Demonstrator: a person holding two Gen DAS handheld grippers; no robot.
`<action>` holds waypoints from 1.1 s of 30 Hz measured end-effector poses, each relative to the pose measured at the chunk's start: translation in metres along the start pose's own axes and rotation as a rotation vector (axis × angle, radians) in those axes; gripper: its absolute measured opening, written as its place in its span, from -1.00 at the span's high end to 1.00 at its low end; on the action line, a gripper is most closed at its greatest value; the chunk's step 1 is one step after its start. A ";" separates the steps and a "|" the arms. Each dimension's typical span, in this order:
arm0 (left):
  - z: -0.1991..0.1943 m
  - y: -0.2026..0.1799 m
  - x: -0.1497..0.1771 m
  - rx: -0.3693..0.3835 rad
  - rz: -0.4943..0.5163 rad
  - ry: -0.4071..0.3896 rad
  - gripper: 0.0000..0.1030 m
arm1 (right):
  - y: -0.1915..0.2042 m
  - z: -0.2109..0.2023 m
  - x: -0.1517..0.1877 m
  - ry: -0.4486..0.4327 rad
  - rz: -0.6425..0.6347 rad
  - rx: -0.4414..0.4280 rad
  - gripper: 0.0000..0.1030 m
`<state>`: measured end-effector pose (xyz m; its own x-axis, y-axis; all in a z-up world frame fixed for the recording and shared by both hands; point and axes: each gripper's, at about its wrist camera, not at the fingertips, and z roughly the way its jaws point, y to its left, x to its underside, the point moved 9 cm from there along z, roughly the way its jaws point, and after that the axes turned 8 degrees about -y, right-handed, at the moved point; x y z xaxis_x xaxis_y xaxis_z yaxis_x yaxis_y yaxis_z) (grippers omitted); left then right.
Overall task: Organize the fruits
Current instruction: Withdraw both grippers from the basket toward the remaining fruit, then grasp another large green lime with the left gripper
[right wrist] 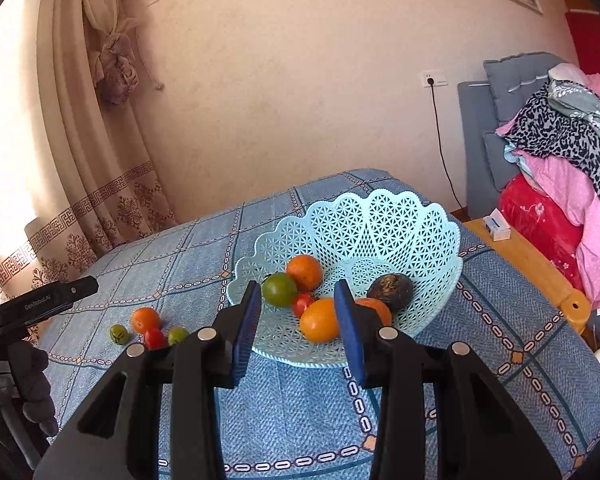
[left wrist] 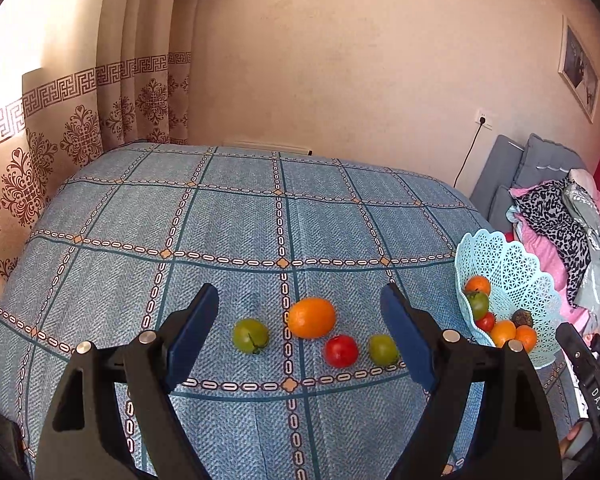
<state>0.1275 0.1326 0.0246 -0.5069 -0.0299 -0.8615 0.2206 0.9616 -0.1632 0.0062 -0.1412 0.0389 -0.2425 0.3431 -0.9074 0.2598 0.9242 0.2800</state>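
Four fruits lie loose on the blue checked tablecloth [left wrist: 236,216]: a green tomato [left wrist: 251,335], an orange [left wrist: 311,317], a red tomato [left wrist: 341,351] and a second green tomato [left wrist: 383,349]. My left gripper [left wrist: 302,300] hovers open above them, holding nothing. At the right stands a pale blue lattice basket [right wrist: 400,220] holding several fruits: oranges [right wrist: 305,272], a green tomato [right wrist: 279,289], a small red tomato [right wrist: 301,303] and a dark fruit [right wrist: 390,291]. My right gripper [right wrist: 298,294] is open and empty just in front of the basket.
A patterned curtain [left wrist: 60,120] hangs at the left, a plain wall behind. Grey cushions and a pile of clothes [right wrist: 560,152] sit on the right. A wooden bench [right wrist: 532,264] with a small white box [right wrist: 497,227] stands beside the table. A gloved hand [right wrist: 28,384] holds the left tool.
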 end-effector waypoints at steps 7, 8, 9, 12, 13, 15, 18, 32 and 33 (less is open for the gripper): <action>0.012 0.018 0.012 -0.024 -0.019 0.029 -0.63 | 0.027 -0.001 0.009 0.022 -0.044 -0.048 0.26; 0.015 0.021 0.014 -0.027 -0.021 0.035 -0.63 | 0.031 -0.001 0.011 0.027 -0.048 -0.055 0.26; 0.017 0.023 0.016 -0.029 -0.024 0.041 -0.63 | 0.035 -0.001 0.012 0.031 -0.053 -0.061 0.26; 0.023 0.029 0.022 -0.038 -0.029 0.059 -0.63 | 0.047 0.000 0.018 0.046 -0.069 -0.080 0.26; 0.026 0.031 0.024 -0.041 -0.030 0.065 -0.62 | 0.050 0.001 0.021 0.052 -0.074 -0.086 0.26; 0.031 0.034 0.029 -0.049 -0.031 0.079 -0.56 | 0.057 0.001 0.026 0.064 -0.082 -0.100 0.26; 0.037 0.039 0.036 -0.054 -0.035 0.101 -0.42 | 0.067 0.002 0.032 0.079 -0.101 -0.117 0.26; 0.056 0.046 0.054 -0.059 -0.039 0.162 -0.10 | 0.091 0.007 0.055 0.135 -0.149 -0.168 0.26; 0.057 0.045 0.056 -0.058 -0.037 0.167 -0.09 | 0.092 0.007 0.057 0.139 -0.151 -0.170 0.26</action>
<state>0.1568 0.1589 -0.0584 -0.6463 -0.0245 -0.7627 0.1534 0.9749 -0.1613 0.0230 -0.0381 0.0106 -0.3953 0.2083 -0.8946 0.0529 0.9775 0.2042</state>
